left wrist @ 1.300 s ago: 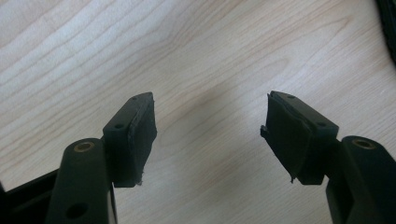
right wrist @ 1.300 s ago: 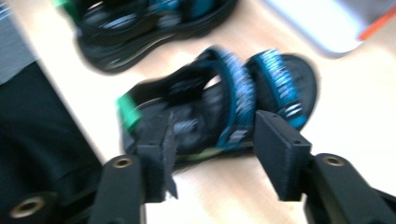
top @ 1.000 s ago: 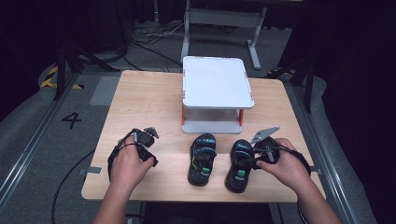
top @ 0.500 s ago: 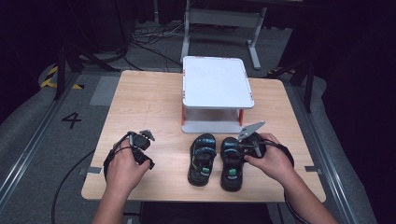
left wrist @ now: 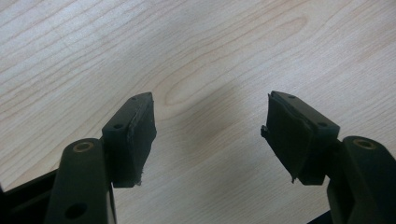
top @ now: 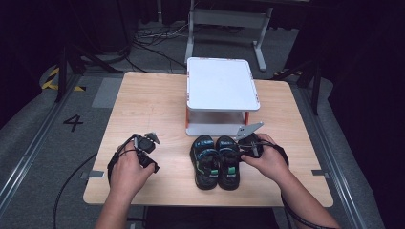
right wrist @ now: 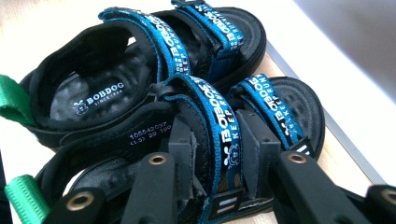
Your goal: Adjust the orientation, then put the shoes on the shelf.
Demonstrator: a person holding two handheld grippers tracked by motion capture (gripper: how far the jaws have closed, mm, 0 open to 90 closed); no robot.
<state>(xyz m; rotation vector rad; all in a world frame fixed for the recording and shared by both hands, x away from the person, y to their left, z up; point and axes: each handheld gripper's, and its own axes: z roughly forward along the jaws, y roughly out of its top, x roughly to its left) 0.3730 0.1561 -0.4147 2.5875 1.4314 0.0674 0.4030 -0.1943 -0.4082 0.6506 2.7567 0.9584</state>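
I've slid the right sandal in against the left sandal; a second ago they sat apart. My right gripper is clamped on its blue strap. Left gripper is wide open, empty, over bare tabletop. Pair looks aligned before the white shelf.

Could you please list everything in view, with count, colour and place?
table: one, light wood, centre of the room.
shelf: one, white with orange legs, far middle of the table.
sandals: two, black with blue straps and green heel loops, side by side in front of the shelf.
frame: one, grey metal, on the floor beyond the table.
cables: several, dark, on the floor beyond the table.
left tongs: one, black, open over bare wood.
right tongs: one, black, shut on the near sandal's blue strap.
hands: two, near edge.
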